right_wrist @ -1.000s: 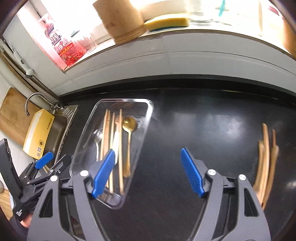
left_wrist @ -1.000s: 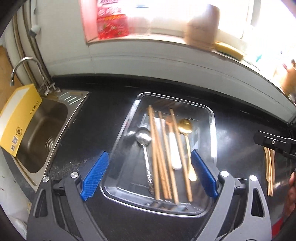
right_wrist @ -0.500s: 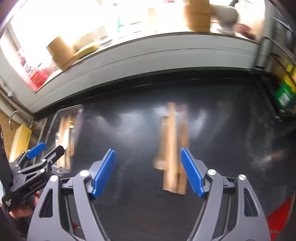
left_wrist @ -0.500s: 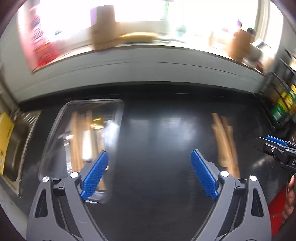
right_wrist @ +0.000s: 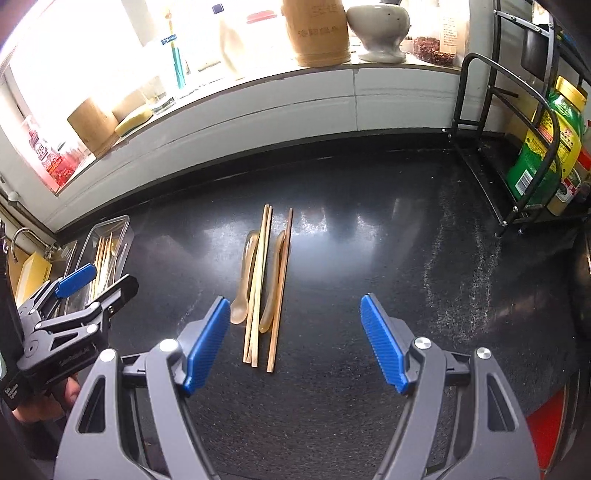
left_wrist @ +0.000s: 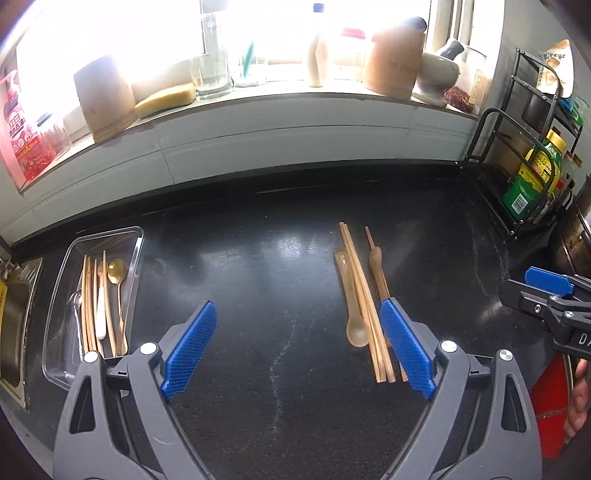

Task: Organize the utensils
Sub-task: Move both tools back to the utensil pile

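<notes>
Both tools are wide open and hold nothing. The left tool [left_wrist: 295,347] and the right tool [right_wrist: 295,339] hang over the black surface [right_wrist: 369,240]. Loose chopsticks [right_wrist: 260,284] and two pale spoons [right_wrist: 245,280] lie side by side on it. Far to the left, a clear tray [left_wrist: 136,266] beside the sink [left_wrist: 14,325] holds more chopsticks and spoons.

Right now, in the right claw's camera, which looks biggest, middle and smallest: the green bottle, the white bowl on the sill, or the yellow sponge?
1. Green bottle
2. White bowl
3. Yellow sponge
The bottle may only look biggest because it sits nearer the camera.
</notes>
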Available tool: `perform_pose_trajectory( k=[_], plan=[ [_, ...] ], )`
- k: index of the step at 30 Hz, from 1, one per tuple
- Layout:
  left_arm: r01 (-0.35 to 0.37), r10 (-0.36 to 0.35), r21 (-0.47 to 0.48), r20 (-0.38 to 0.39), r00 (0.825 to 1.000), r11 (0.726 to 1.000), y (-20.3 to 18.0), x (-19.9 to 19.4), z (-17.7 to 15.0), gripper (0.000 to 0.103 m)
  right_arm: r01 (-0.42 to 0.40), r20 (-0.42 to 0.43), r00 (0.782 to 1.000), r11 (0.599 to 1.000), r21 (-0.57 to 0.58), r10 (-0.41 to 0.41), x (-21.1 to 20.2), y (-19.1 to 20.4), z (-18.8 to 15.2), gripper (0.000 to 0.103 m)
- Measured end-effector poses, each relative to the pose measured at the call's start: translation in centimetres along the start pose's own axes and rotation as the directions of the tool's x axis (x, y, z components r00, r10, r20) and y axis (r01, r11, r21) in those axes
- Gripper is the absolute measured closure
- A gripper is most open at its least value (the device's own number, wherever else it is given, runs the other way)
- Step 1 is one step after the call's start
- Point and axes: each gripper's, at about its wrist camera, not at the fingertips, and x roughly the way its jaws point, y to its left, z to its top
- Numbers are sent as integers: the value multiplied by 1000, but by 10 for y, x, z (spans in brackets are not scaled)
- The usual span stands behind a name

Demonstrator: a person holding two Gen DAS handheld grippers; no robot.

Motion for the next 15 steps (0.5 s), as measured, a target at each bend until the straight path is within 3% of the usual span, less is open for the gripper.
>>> perform_pose_trajectory(
  k=[9,15],
  plan=[
    [-8,10,40,-38,999,999,-15,32,0,15,-5,-40,999,1000,-19,4,22,-4,4,32],
    [16,-12,72,-55,998,997,-21,67,3,15,-1,-73,997,998,-60,-3,61,-4,6,32]
  ],
)
